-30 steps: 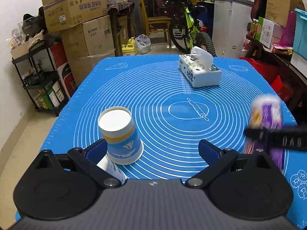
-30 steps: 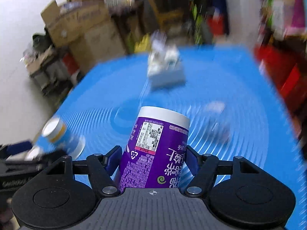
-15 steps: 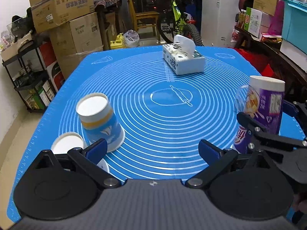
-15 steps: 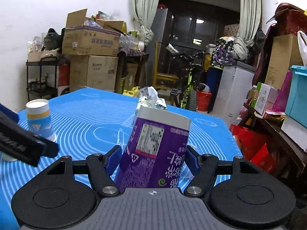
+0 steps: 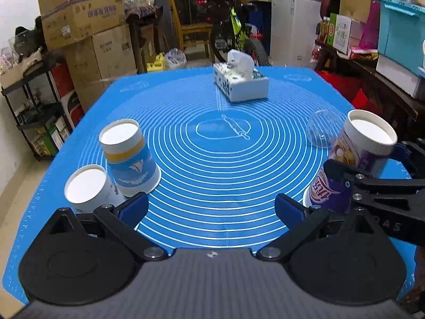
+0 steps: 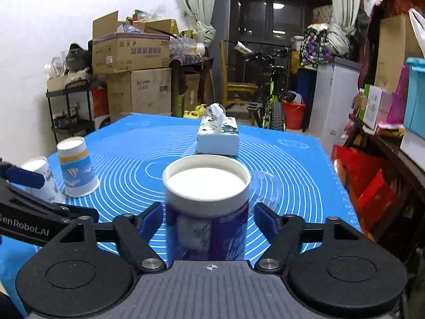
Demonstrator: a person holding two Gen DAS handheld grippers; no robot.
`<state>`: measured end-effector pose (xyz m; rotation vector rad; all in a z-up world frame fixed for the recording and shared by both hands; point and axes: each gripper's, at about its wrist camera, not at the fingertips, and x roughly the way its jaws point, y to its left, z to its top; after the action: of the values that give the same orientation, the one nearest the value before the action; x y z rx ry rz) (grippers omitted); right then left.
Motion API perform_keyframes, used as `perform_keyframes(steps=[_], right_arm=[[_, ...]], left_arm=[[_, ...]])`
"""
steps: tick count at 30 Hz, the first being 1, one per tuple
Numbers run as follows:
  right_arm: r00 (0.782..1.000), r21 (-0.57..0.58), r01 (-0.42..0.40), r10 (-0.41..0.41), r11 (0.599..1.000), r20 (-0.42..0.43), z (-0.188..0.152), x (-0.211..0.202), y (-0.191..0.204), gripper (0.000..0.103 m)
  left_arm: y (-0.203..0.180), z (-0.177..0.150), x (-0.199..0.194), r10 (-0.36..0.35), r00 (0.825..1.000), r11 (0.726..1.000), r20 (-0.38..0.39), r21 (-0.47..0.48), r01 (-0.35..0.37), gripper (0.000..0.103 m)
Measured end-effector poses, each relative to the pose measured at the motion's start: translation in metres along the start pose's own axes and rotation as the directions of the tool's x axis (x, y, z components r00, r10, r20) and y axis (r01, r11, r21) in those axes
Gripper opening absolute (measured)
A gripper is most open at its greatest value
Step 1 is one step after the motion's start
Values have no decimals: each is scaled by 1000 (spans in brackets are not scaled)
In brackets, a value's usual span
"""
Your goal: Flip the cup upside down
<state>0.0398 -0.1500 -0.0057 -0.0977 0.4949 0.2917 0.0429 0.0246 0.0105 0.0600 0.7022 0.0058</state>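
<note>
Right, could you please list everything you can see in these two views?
purple cup: 1, purple with white base up, upside down at the mat's right
banded paper cup: 1, white, yellow and blue, upside down at the mat's left
white paper cup: 1, white, upside down, just nearer than the banded one
clear lid: 1, transparent, behind the purple cup
tissue box: 1, white and blue, far middle of the mat
mat: 1, blue with white rings, covers the table
cardboard boxes: several, brown, stacked far left
bicycle: 1, black and green, behind the table
left gripper: 1, black, jaws open and empty
right gripper: 1, black, jaws around the purple cup
</note>
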Motion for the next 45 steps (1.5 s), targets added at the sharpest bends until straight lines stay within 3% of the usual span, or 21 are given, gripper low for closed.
perform_keyframes(steps=[5, 22, 45], right_arm=[[1000, 44, -16, 17, 999, -9, -8, -24, -10, 91], [995, 55, 42, -37, 998, -94, -39, -106, -25, 92], [989, 47, 40, -33, 998, -142, -51, -119, -26, 91]], left_arm=[[-2, -9, -17, -4, 1000, 1000, 28, -15, 4, 100], [-35, -48, -56, -83, 996, 996, 26, 17, 83, 100], [-46, -59, -65, -101, 995, 994, 13, 36, 100, 100]])
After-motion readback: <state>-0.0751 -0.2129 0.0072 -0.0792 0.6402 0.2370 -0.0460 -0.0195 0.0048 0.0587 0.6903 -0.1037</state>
